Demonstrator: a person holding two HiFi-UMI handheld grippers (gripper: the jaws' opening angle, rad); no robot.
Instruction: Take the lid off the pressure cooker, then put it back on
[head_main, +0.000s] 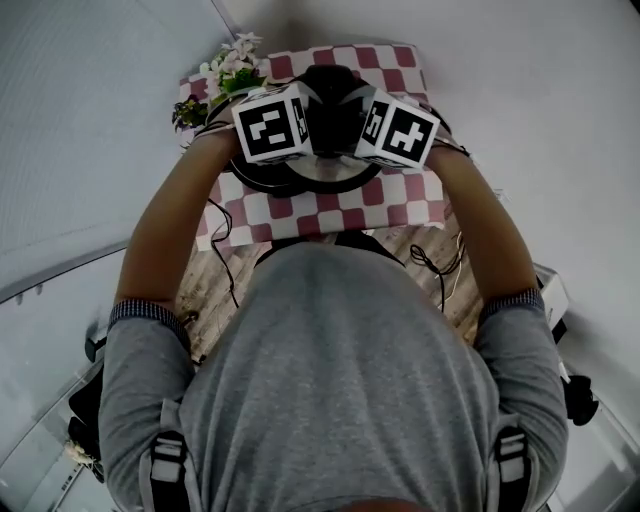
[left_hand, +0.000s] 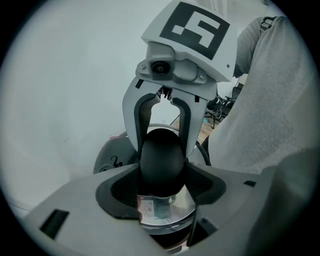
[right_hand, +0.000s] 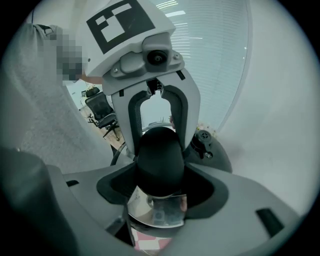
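Note:
The pressure cooker (head_main: 262, 178) stands on a table with a red and white checked cloth (head_main: 400, 195). Its shiny metal lid (left_hand: 167, 216) (right_hand: 142, 206) has a black rounded knob (left_hand: 160, 162) (right_hand: 159, 160). Both grippers clasp that knob from opposite sides. My left gripper (left_hand: 162, 194) (head_main: 305, 150) is shut on it, and the knob sits in the notch of its jaws. My right gripper (right_hand: 160, 192) (head_main: 350, 150) is shut on the same knob from the other side. Checked cloth shows under the lid's edge in the right gripper view. The marker cubes hide the jaws in the head view.
A small bunch of white flowers (head_main: 232, 65) stands at the table's far left corner. Cables (head_main: 432, 262) hang off the near edge over a wooden floor. An office chair (right_hand: 102, 112) stands behind the person. A grey domed part with a small black fitting (right_hand: 206, 145) lies beyond the knob.

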